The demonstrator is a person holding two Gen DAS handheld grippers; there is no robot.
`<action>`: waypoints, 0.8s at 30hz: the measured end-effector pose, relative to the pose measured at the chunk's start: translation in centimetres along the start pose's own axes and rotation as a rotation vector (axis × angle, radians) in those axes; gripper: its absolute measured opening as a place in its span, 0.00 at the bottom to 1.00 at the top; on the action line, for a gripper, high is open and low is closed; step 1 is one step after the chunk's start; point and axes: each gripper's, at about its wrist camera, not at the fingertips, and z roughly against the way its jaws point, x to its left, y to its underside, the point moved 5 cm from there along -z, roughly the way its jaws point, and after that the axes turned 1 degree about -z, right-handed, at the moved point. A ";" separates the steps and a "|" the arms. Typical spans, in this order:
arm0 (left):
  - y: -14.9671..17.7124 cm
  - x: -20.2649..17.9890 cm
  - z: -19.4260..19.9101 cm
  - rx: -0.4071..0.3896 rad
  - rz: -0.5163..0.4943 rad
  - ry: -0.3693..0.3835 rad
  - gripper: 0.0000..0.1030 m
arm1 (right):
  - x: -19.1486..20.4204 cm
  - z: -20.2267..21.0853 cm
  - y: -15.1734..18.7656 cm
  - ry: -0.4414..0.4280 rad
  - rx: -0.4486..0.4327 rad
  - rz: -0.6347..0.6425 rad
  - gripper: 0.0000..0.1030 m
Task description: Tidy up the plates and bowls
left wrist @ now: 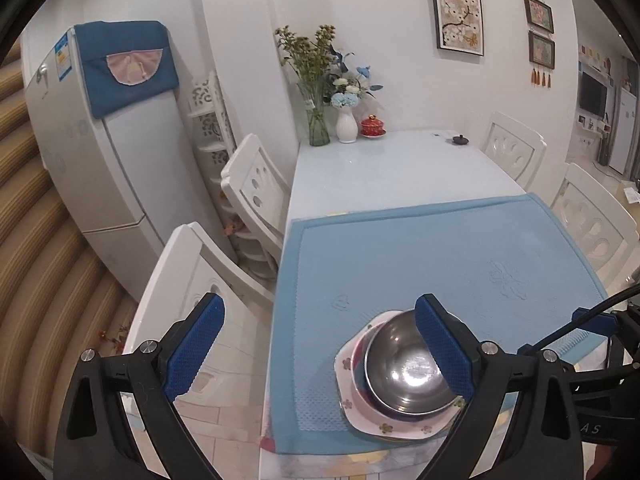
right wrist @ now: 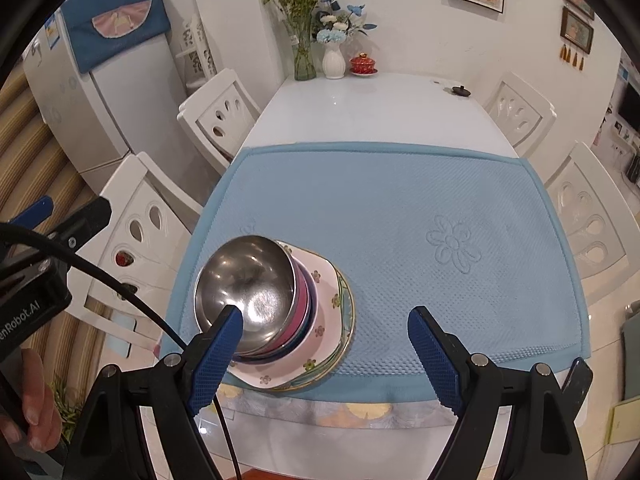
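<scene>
A home dining room: a long white glossy surface point(right wrist: 372, 108) with carved white wooden chairs point(right wrist: 218, 114) on both sides, a tall white fridge point(left wrist: 92, 152) at far left, glass and white ceramic vases of flowers point(right wrist: 316, 28) at the far end, framed floral pictures point(left wrist: 460, 4) on the wall.

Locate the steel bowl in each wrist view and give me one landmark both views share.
Left wrist view: the steel bowl sits low and right of centre, topping the stacked dishes, partly behind the left claw's right finger.
Right wrist view: the steel bowl sits low and left of centre, just beyond the right claw's left finger.
Shared landmark: the white vase of flowers at the table's far end.
</scene>
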 end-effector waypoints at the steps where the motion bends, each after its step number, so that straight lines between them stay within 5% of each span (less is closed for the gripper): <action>1: -0.2 0.2 0.1 -0.006 -0.001 -0.006 0.93 | -0.1 0.0 0.0 0.003 -0.001 -0.003 0.80; 8: -2.8 1.5 1.9 -0.081 -0.017 -0.045 0.93 | -0.6 0.1 -0.1 -0.009 -0.006 -0.019 0.80; 24: -4.9 -2.0 4.5 -0.126 -0.039 0.035 0.97 | -4.6 0.5 0.7 -0.031 -0.003 -0.125 0.80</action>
